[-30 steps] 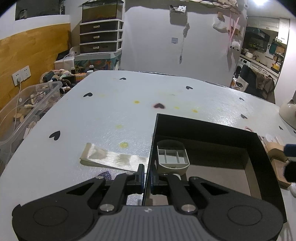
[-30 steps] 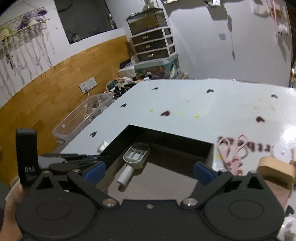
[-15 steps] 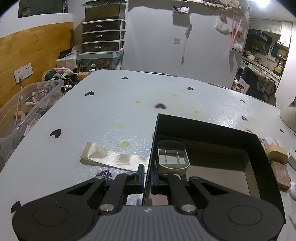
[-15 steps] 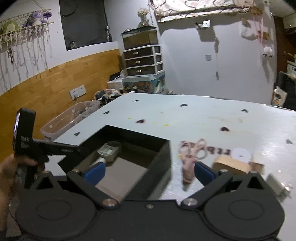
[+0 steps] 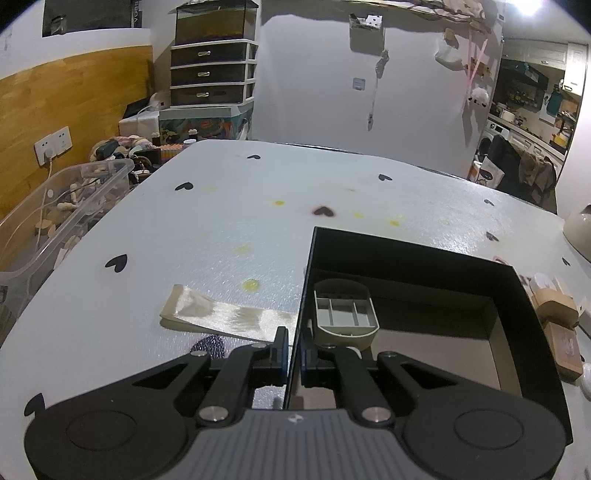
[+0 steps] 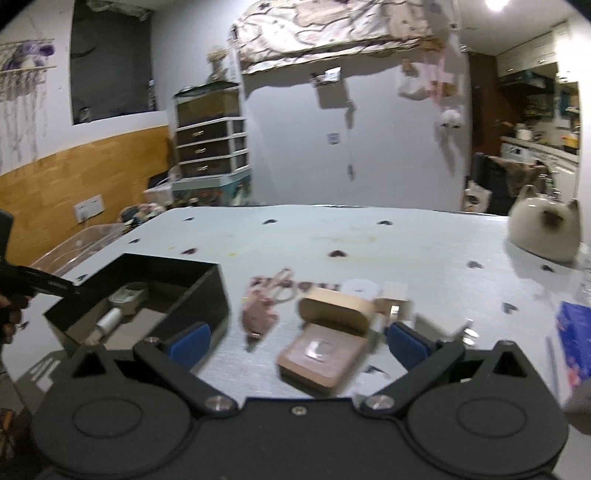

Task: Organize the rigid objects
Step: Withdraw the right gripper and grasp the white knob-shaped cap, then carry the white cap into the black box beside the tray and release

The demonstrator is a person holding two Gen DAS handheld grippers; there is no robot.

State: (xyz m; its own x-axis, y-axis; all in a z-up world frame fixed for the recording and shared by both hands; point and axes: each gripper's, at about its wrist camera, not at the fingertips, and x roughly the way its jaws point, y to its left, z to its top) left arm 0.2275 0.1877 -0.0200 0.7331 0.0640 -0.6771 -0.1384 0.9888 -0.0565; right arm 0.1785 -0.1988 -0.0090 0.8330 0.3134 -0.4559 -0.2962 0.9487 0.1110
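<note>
White walls point(image 5: 314, 74) rise over wood panelling point(image 5: 74, 88) on the left. A drawer unit point(image 5: 213, 70) stands by the far wall, a clear bin point(image 5: 55, 206) sits beside the table point(image 5: 221, 221), and a ceiling lamp point(image 6: 496, 4) glows at upper right.

1. No readable text, label, brand or number anywhere.
2. Dark printed marks on the table point(image 6: 369, 236), just behind the pink scissors point(image 6: 264, 306): blurred, partly covered, illegible.
</note>
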